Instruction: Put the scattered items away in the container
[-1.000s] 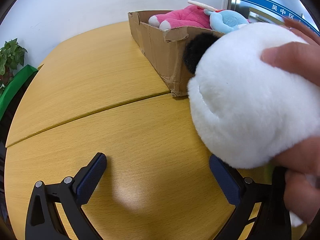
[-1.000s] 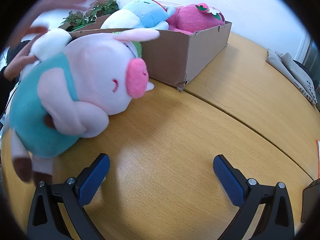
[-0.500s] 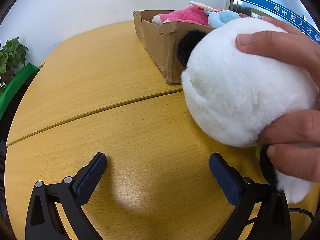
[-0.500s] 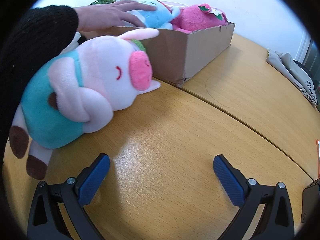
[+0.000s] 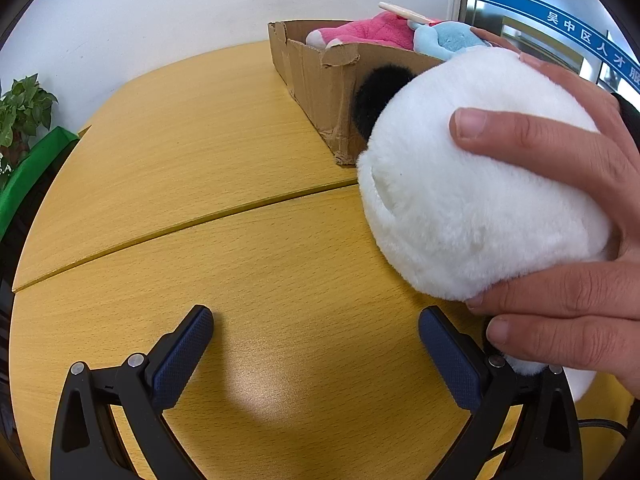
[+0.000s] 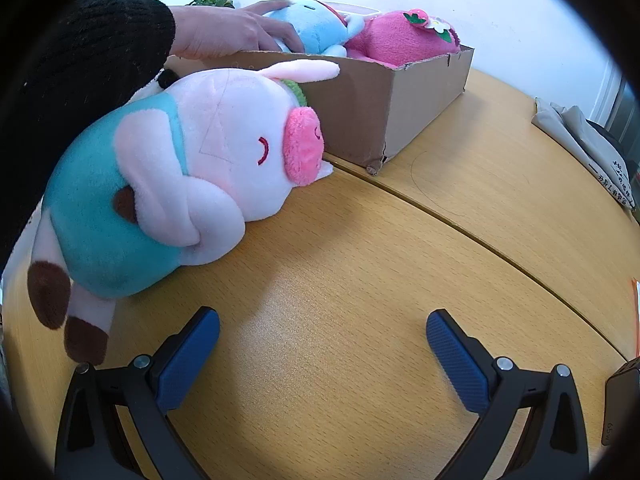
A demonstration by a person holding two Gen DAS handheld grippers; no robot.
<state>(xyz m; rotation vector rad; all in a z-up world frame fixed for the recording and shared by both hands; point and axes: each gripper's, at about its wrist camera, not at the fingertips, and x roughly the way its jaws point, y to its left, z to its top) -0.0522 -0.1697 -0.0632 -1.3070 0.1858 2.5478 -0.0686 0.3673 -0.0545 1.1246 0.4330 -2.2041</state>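
A cardboard box [image 5: 320,76] [image 6: 400,100] stands on the wooden table and holds a pink plush [image 5: 372,32] [image 6: 400,40] and a light blue plush [image 5: 448,38] [image 6: 316,26]. A bare hand [image 5: 568,240] holds a white panda plush [image 5: 472,184] with a black ear just ahead of my left gripper [image 5: 316,344], which is open and empty. A pink pig plush in a teal outfit [image 6: 172,184] lies on the table beside the box, ahead-left of my right gripper [image 6: 324,344], which is open and empty. Another hand [image 6: 232,34] rests on the blue plush.
A potted plant [image 5: 20,112] and a green object [image 5: 28,172] sit beyond the table's left edge. Folded grey cloth [image 6: 588,148] lies at the right table edge. A dark device [image 6: 622,404] is at the lower right.
The hand has shifted the panda slightly right and down beside the box. The pig has come to rest lying on the table. The other hand moved along the blue plush in the box.
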